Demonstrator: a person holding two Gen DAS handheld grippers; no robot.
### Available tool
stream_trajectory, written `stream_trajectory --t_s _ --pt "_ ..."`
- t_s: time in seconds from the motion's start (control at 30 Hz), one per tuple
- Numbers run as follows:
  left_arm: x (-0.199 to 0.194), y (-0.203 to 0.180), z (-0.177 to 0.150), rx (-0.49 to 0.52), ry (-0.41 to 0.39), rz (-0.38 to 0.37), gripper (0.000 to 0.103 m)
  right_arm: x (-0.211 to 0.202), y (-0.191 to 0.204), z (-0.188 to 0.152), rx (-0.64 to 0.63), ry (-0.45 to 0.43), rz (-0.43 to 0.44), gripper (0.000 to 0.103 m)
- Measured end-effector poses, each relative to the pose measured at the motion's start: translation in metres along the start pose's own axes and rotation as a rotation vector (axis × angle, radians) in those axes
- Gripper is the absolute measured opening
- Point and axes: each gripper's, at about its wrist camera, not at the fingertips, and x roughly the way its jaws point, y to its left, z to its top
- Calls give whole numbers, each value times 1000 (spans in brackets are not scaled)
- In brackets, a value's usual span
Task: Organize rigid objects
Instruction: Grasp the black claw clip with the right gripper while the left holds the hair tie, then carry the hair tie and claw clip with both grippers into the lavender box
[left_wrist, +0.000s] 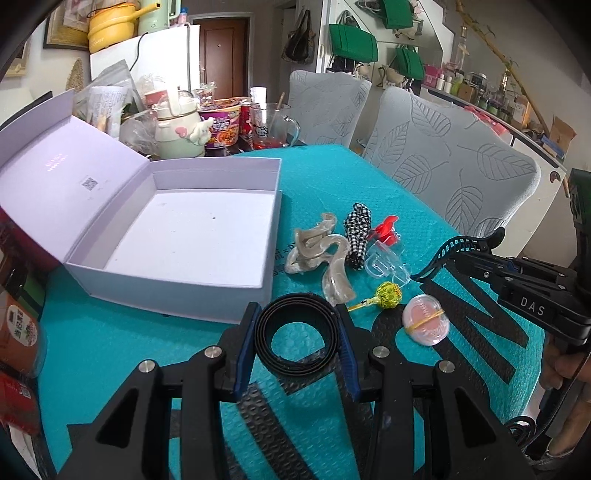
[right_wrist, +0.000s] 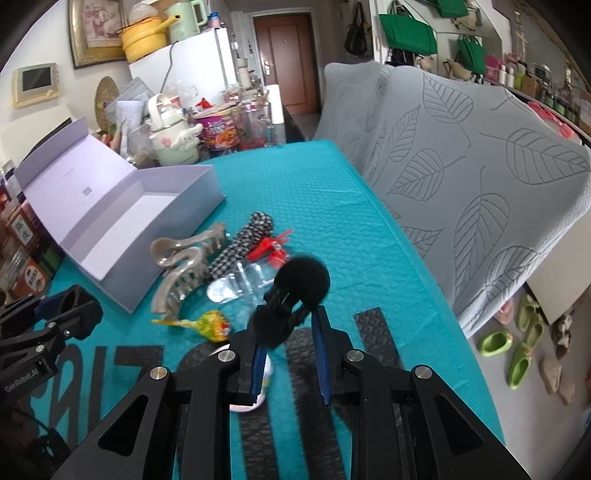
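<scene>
Left wrist view: my left tool (left_wrist: 295, 332) is clamped on a coiled black belt (left_wrist: 295, 341), its blue pads pressing both sides of the coil, held just above the teal bubble-textured worktop (left_wrist: 332, 177). Just ahead and to the left sits the open lavender cardboard box (left_wrist: 192, 236), lid tipped back. To the right of it lie a beige plastic claw clip (left_wrist: 314, 247), a black-and-white checked fabric piece (left_wrist: 356, 236), a small red clip (left_wrist: 386, 229), a clear plastic clip (left_wrist: 388, 266), a yellow-wrapped lollipop (left_wrist: 386, 295) and a round pink compact with a yellow rubber band (left_wrist: 424, 319). My right tool (left_wrist: 458, 258) enters from the right edge, gripping something black and netted.

Right wrist view: my right tool (right_wrist: 288, 328) is closed on a fuzzy black hair clip (right_wrist: 295, 295), lifted clear of the worktop above the clear clip; the picture there is blurred. The box stands well off to the left.
</scene>
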Motion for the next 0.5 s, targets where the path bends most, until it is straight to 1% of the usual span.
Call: stream_trajectory --t_s 0.27,0.4,0.5 --pt "-25 20 -4 -32 -45 53 39 -12 32 -3 -56 -24 50 16" --pt "-29 27 -6 -42 -55 65 39 -6 37 -7 -54 -5 34 16" --pt "-31 29 -6 -44 -58 66 39 -1 42 -11 -63 9 54 15"
